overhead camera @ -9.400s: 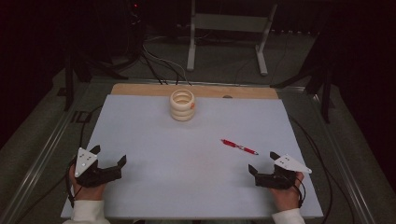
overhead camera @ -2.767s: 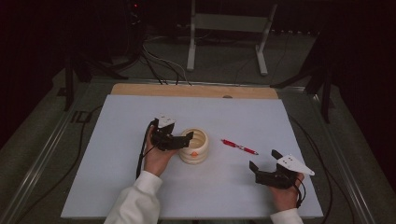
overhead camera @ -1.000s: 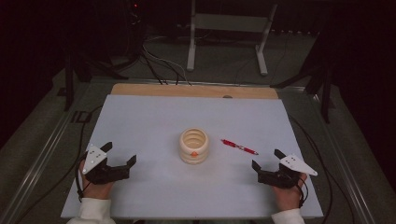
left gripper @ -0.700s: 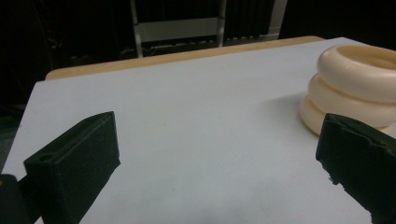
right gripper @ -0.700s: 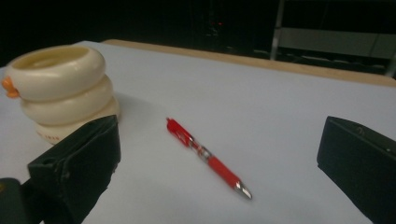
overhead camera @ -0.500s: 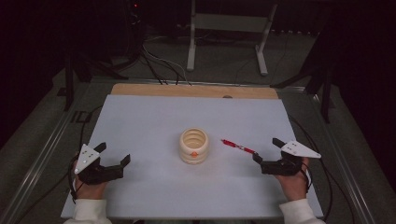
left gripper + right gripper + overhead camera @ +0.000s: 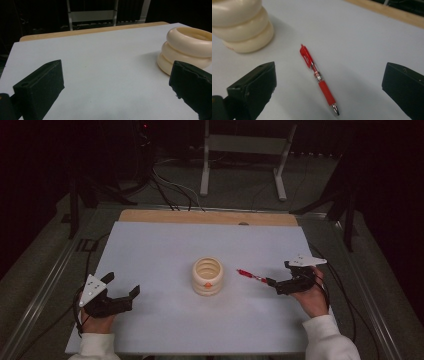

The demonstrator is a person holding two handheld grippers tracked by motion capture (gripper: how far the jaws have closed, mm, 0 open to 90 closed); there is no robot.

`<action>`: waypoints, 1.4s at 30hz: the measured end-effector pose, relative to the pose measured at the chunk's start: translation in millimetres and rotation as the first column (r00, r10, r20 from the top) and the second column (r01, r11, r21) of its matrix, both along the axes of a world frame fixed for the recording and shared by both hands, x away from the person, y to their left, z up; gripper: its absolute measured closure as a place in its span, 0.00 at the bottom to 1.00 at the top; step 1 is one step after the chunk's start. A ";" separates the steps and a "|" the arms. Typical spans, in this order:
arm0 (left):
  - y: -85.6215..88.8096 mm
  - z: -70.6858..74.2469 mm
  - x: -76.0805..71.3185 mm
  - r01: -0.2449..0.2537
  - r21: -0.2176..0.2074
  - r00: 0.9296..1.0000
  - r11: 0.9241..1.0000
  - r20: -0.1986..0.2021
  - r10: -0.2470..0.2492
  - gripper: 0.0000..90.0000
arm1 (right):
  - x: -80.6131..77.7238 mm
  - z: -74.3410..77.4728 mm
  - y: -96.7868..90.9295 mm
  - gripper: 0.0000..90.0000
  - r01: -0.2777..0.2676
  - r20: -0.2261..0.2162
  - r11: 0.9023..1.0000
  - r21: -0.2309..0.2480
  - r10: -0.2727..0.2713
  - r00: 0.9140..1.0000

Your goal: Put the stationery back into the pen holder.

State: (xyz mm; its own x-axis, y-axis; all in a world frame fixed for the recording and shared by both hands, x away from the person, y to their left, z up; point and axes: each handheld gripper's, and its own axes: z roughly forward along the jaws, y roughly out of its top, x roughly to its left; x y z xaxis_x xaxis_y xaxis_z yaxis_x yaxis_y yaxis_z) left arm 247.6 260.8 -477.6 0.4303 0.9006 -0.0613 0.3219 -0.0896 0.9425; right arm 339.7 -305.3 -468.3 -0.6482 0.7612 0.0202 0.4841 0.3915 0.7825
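Left hand-held gripper (image 7: 123, 292) sits low at the worktop's (image 7: 165, 245) near-left corner, jaws spread wide, holding nothing. Worktop is pale blue-white with a bare wooden strip (image 7: 205, 217) along the far edge. Cream ribbed pot (image 7: 208, 276) stands upright near the middle, small orange mark on its front. Red pen (image 7: 251, 276) lies flat just right of the pot, apart from it. Right hand-held gripper (image 7: 276, 278) reaches in at the pen's tip end, jaws wide on either side of the pen, not touching it. Room beyond is dark: cables (image 7: 167, 185) on the floor, a white metal stand (image 7: 245, 150) behind.
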 end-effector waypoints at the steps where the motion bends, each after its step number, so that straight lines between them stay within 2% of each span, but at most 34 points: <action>1: 0.1 -0.4 0.1 -0.001 -0.004 1.000 1.000 -0.001 0.001 0.00 | 0.0 0.0 0.0 0.00 0.000 0.000 1.000 0.000 0.000 1.000; 4: 1.1 -1.8 0.6 -0.005 -0.009 1.000 1.000 -0.010 0.005 0.00 | 6.3 -6.4 0.0 0.02 0.010 -0.071 1.000 -0.013 -0.011 0.997; 5: 1.2 -2.1 0.8 -0.006 -0.007 1.000 1.000 -0.010 0.006 0.00 | 9.5 -11.0 -0.9 0.11 -0.006 -0.106 1.000 -0.028 0.003 0.994; 6: 1.0 -2.1 0.8 -0.007 -0.007 1.000 1.000 -0.009 0.007 0.00 | 9.5 -11.0 -0.9 0.11 -0.006 -0.106 1.000 -0.028 0.003 0.994; 7: 0.9 -2.0 0.8 -0.007 -0.008 1.000 1.000 -0.009 0.007 0.00 | 11.1 -13.5 -1.1 0.16 -0.013 -0.121 0.999 -0.041 0.008 0.993; 8: 0.7 -1.9 0.7 -0.007 -0.007 1.000 1.000 -0.009 0.007 0.00 | 13.7 -18.6 -0.5 0.28 -0.023 -0.140 0.998 -0.067 0.013 0.990; 9: 0.3 -2.0 0.7 -0.007 -0.008 1.000 1.000 -0.009 0.007 0.00 | 13.7 -18.6 -0.5 0.28 -0.023 -0.140 0.998 -0.067 0.013 0.990; 10: 0.1 -2.2 0.8 -0.005 -0.009 1.000 1.000 -0.009 0.005 0.00 | 15.0 -21.0 0.2 0.34 -0.021 -0.150 0.997 -0.080 0.008 0.989; 11: 0.1 -2.4 1.1 -0.006 -0.007 1.000 1.000 -0.009 0.006 0.00 | 16.7 -25.7 0.5 0.50 -0.053 -0.155 0.994 -0.095 0.038 0.987; 12: 0.3 -2.7 1.2 -0.007 -0.007 1.000 1.000 -0.012 0.007 0.00 | 16.7 -25.7 0.5 0.50 -0.053 -0.155 0.994 -0.095 0.038 0.987; 14: 1.0 -3.2 1.2 -0.009 -0.008 1.000 1.000 -0.015 0.009 0.00 | 18.7 -31.0 2.2 0.63 -0.074 -0.174 0.990 -0.118 0.053 0.983; 16: 1.2 -3.3 1.3 -0.010 -0.009 1.000 1.000 -0.016 0.010 0.00 | 19.4 -32.9 3.3 0.65 -0.074 -0.181 0.988 -0.135 0.049 0.982; 17: 1.3 -3.4 1.4 -0.012 -0.011 1.000 1.000 -0.016 0.011 0.00 | 21.8 -37.8 5.4 0.73 -0.074 -0.202 0.985 -0.156 0.041 0.978; 18: 1.2 -3.2 1.4 -0.012 -0.012 1.000 1.000 -0.017 0.012 0.00 | 21.8 -37.8 5.4 0.73 -0.074 -0.202 0.985 -0.156 0.041 0.978; 19: 1.0 -3.1 1.4 -0.013 -0.013 1.000 1.000 -0.015 0.013 0.00 | 22.3 -39.6 7.1 0.75 -0.078 -0.216 0.982 -0.171 0.040 0.976; 20: 1.0 -2.8 1.3 -0.015 -0.012 1.000 1.000 -0.015 0.015 0.00 | 21.2 -40.7 9.6 0.77 -0.080 -0.211 0.978 -0.195 0.038 0.977; 24: 0.9 -3.1 1.4 -0.021 -0.012 1.000 1.000 -0.015 0.021 0.00 | 20.1 -39.5 11.0 0.83 -0.067 -0.215 0.976 -0.207 0.021 0.976; 25: 0.9 -3.1 1.3 -0.020 -0.012 1.000 1.000 -0.016 0.020 0.00 | 17.5 -39.3 12.9 0.90 -0.048 -0.206 0.974 -0.224 0.001 0.979; 27: 0.8 -3.0 1.2 -0.022 -0.011 1.000 1.000 -0.014 0.022 0.00 | 16.6 -39.2 13.9 0.90 -0.043 -0.196 0.972 -0.231 -0.004 0.981; 33: 0.7 -4.1 1.7 -0.023 -0.012 1.000 1.000 -0.016 0.023 0.00 | 10.3 -38.8 12.8 0.90 -0.024 -0.177 0.978 -0.209 -0.014 0.984; 42: 0.8 -3.5 1.3 -0.021 -0.008 1.000 1.000 -0.015 0.021 0.00 | 2.6 -27.0 14.4 0.90 -0.021 -0.135 0.982 -0.187 -0.004 0.991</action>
State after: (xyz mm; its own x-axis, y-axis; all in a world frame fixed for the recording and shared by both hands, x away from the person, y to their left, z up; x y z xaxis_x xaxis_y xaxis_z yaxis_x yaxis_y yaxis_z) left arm 248.9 261.6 -481.2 0.4102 0.9089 -0.0753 0.3380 -0.0748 0.9382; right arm 342.3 -290.9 -495.3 -0.6556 0.7543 -0.0351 0.5759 0.5295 0.6229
